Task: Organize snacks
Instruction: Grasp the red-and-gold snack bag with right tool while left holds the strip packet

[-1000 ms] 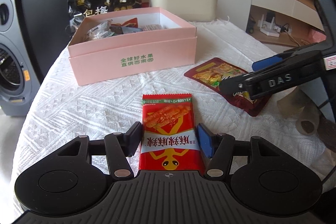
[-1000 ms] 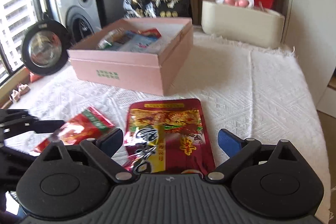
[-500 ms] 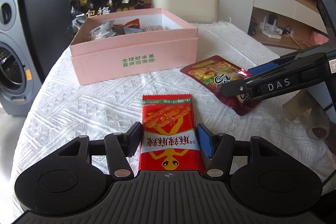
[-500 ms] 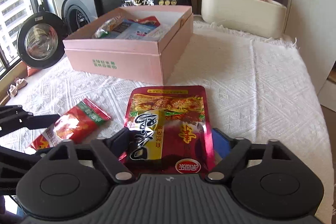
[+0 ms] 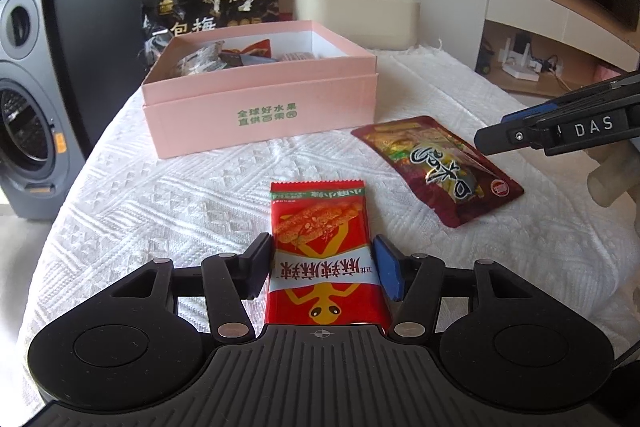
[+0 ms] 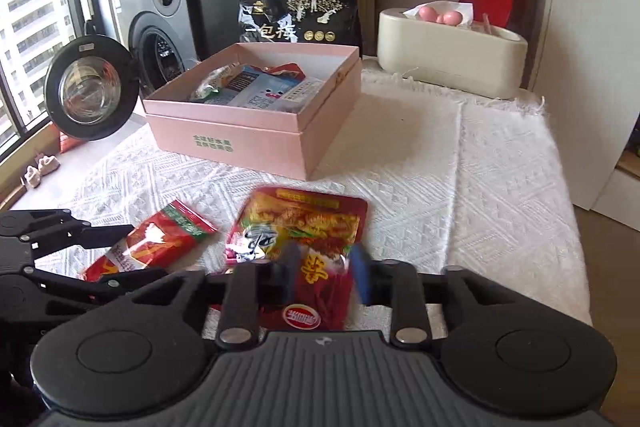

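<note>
A bright red snack packet (image 5: pixel 322 251) lies flat on the white tablecloth between the fingers of my left gripper (image 5: pixel 323 269), which touch its two long edges. A dark red snack pouch (image 6: pixel 304 247) is pinched between the fingers of my right gripper (image 6: pixel 325 273), which are blurred and close together on its near end. The pouch also shows in the left wrist view (image 5: pixel 436 163), with the right gripper's finger (image 5: pixel 560 131) above it. The open pink box (image 5: pixel 260 99) holds several snacks at the far side; it also shows in the right wrist view (image 6: pixel 256 115).
A black snack bag (image 6: pixel 300 13) stands behind the box. A cream tissue holder (image 6: pixel 452 63) sits at the table's far right. A washing machine (image 6: pixel 160 23) with its door (image 6: pixel 90 89) open stands left of the table. The table edge drops off on the right.
My right gripper's fingers have closed from wide apart onto the dark red pouch and pulled back and up with it. My left gripper stays around the bright red packet.
</note>
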`<state>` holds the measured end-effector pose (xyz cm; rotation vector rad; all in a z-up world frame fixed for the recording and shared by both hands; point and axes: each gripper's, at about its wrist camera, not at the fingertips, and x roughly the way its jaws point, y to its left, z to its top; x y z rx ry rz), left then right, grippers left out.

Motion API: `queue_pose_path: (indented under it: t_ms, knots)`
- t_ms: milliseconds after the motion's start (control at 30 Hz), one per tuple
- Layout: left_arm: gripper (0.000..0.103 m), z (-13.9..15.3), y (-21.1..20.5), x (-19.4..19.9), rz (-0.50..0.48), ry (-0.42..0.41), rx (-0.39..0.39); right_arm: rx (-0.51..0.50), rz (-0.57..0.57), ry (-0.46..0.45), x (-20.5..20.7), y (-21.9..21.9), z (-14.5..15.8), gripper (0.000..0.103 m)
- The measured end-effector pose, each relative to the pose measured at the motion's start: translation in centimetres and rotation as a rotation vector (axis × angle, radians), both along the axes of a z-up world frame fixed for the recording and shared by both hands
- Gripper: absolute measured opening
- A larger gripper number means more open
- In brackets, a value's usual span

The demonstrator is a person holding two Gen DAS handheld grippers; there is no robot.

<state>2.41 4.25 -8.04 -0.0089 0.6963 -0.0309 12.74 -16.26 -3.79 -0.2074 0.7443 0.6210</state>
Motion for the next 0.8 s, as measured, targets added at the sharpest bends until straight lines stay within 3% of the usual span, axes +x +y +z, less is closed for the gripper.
queue_pose_path:
  t_ms: [33,67,267,367,467,533,600,800]
  knots:
    - [0.061,0.0,0.0,0.0,0.001,0.002,0.0,0.003,-0.004,-0.009,-0.2,-0.1,0.0,0.07]
    - [0.061,0.0,0.0,0.0,0.001,0.004,-0.001,0.006,-0.007,-0.029,-0.5,-0.1,0.0,0.074]
    - [0.061,0.1,0.0,0.0,0.004,0.007,0.002,-0.065,0.026,-0.102,-1.9,1.7,-0.4,0.083]
    - [0.061,0.1,0.0,0.1,0.004,0.01,0.001,-0.052,0.013,-0.044,-0.9,2.5,-1.3,0.083]
    - [0.061,0.1,0.0,0.1,0.004,0.009,0.001,-0.028,-0.087,0.045,1.1,3.1,-2.4,0.083]
    - [0.061,0.1,0.0,0.0,0.004,0.005,0.001,0.016,-0.149,0.12,2.3,3.3,-3.1,0.09]
    - [0.061,0.0,0.0,0.0,0.004,0.001,0.0,0.031,-0.192,0.119,2.4,3.7,-3.3,0.093]
    - [0.061,-0.2,-0.3,-0.3,0.009,-0.019,0.002,-0.089,-0.173,0.05,1.4,6.1,-4.2,0.101]
